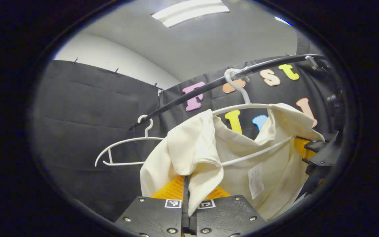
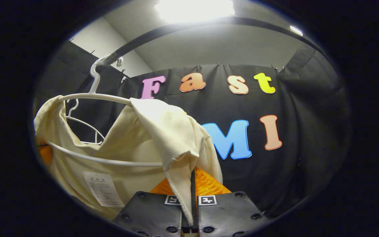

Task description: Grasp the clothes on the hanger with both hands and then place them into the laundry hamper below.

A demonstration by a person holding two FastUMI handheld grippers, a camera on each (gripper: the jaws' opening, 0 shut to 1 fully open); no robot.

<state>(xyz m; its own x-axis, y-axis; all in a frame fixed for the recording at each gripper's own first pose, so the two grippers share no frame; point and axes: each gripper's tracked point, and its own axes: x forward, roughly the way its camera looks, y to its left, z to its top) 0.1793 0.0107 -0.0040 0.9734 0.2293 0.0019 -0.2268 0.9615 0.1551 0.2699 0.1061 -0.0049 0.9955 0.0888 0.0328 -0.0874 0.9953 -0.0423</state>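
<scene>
Up on the black rail [image 1: 209, 86], your cream garment [image 1: 268, 154] hangs on a white hanger [image 1: 242, 107], collar open, care tag [image 1: 256, 180] showing inside the body. Left gripper view: your left gripper [image 1: 185, 189] is clamped on a fold of the garment's shoulder end, fabric draped over and pinched between both fingers, jaws nearly together. At that view's right edge you can see the other gripper at the garment's far shoulder end, partly cut off. A second white hanger [image 1: 123, 149], empty, hangs farther along the rail toward its lower end, well apart from the garment. Right gripper view: your right gripper [image 2: 192, 189] is clenched on the opposite shoulder fold of the garment [image 2: 127, 144], a strip of cloth running down between both fingers. The hanger [image 2: 94, 97] is hooked on the rail [image 2: 150, 34] at upper left, its lower bar crossing the garment's open neck. The care tag [image 2: 103, 188] sits low on the garment near that view's bottom left. Garment is on the hanger, held at both shoulders.
</scene>
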